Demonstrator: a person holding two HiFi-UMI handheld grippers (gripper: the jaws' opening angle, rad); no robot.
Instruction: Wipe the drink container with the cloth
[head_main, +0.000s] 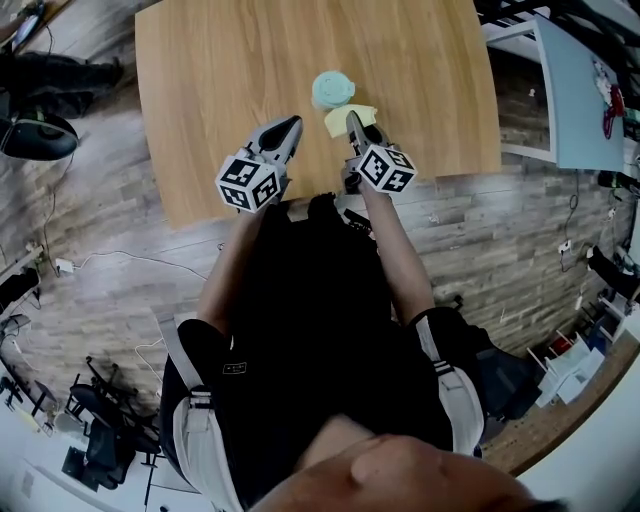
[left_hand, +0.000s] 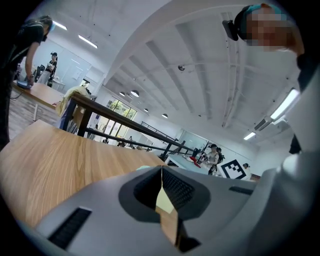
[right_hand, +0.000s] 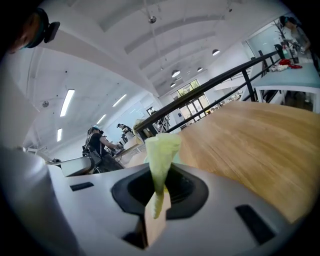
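A mint-green drink container (head_main: 331, 89) stands on the wooden table (head_main: 220, 80), near its front edge. Just in front of it lies a pale yellow cloth (head_main: 343, 118). My right gripper (head_main: 353, 122) is shut on this cloth. In the right gripper view the cloth (right_hand: 161, 150) sticks up in a pinched fold from between the closed jaws of the right gripper (right_hand: 159, 175). My left gripper (head_main: 293, 125) hovers to the left of the cloth, a little short of the container. It is the left gripper (left_hand: 161, 172) with jaws together and nothing held. Only a mint sliver of the container (left_hand: 142, 168) shows past it.
The table's front edge (head_main: 300, 205) runs just below both grippers, with wood-plank floor around it. A white desk (head_main: 575, 95) stands at the right and a dark chair base (head_main: 35, 135) at the left. Black railings (right_hand: 220, 80) and people stand far behind.
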